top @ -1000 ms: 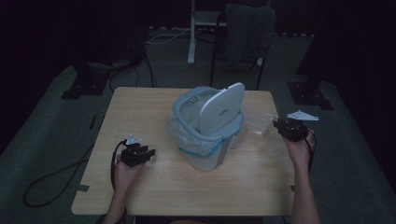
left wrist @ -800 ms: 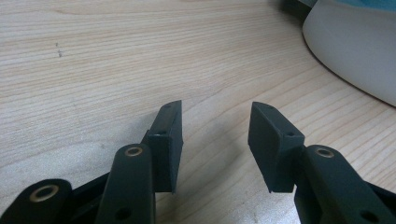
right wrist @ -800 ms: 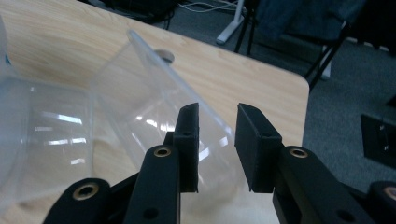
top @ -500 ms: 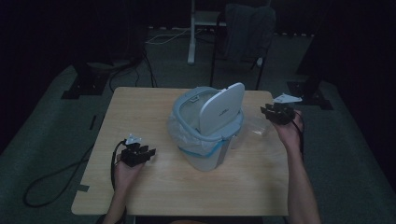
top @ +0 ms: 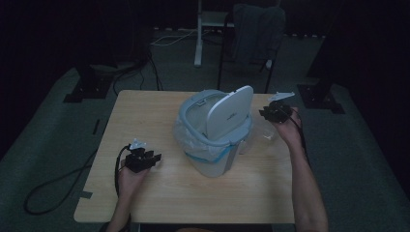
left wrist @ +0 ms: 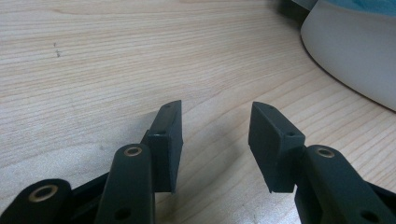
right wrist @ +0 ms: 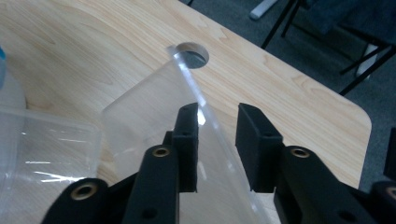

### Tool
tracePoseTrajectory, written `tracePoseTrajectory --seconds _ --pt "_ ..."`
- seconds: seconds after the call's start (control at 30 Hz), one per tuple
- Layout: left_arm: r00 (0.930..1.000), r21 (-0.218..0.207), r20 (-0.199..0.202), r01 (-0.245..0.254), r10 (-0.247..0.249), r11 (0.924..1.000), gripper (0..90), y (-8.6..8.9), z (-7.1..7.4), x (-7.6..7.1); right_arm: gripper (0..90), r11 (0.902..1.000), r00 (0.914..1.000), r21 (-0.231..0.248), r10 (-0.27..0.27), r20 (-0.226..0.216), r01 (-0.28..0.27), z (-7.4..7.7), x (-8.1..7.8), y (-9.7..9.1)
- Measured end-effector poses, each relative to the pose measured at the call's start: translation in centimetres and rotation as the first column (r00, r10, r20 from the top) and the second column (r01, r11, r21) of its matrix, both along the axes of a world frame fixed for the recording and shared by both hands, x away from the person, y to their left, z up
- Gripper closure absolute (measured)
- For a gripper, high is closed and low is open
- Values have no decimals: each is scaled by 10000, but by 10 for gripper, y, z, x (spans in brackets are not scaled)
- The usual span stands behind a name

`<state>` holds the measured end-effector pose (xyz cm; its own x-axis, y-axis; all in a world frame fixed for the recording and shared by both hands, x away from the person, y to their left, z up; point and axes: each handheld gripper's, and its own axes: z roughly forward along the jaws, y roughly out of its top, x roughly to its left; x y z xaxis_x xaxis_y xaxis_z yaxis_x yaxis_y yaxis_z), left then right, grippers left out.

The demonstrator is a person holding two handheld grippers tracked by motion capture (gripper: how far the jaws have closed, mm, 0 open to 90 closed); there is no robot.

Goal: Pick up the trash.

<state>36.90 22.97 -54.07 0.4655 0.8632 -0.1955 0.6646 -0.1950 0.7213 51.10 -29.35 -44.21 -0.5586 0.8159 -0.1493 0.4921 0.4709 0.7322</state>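
The right gripper [right wrist: 217,109] has its jaws released but narrow, standing on either side of the raised edge of a clear plastic lid [right wrist: 149,121]. The edge lies against one pad with a gap to the other, so it sits between them unclamped. The left gripper [left wrist: 215,105] is released as well, jaws half apart with nothing between them, low over bare desk [top: 159,116] near the left edge.

The step in hand looks like taking hold of the clear lid. The next move calls for clenching the jaws on that thin edge squarely, since slick, springy plastic could slip or flex away.

The lid is see-through and glossy, with a rounded corner, tilted up from the desk. It seems to belong to a clear tray [right wrist: 46,140] lying flat beside it. Both sit near the right edge of the desk, towards the far right corner and short of the round cable hole [right wrist: 191,52].

Just beside them, at the desk's middle, stands a pale bin [top: 215,145] with a liner bag [top: 186,135] and its swing flap [top: 229,113] tipped upright.
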Motion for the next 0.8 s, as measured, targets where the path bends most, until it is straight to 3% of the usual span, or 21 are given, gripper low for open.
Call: tracePoseTrajectory --seconds 0.43,0.63,0.8 --pt "10000 93 -10 39 -39 9999 554 0 0 -1 782 9990 9986 -319 -317 -434 304 5 7 -4" --pt "10000 80 -19 34 -34 10000 555 0 1 -1 858 9977 9969 -304 -625 -473 611 8 8 -10" --pt "10000 51 -22 24 -24 10000 555 0 0 -1 859 9967 9968 -470 -675 -424 655 9 7 -12"
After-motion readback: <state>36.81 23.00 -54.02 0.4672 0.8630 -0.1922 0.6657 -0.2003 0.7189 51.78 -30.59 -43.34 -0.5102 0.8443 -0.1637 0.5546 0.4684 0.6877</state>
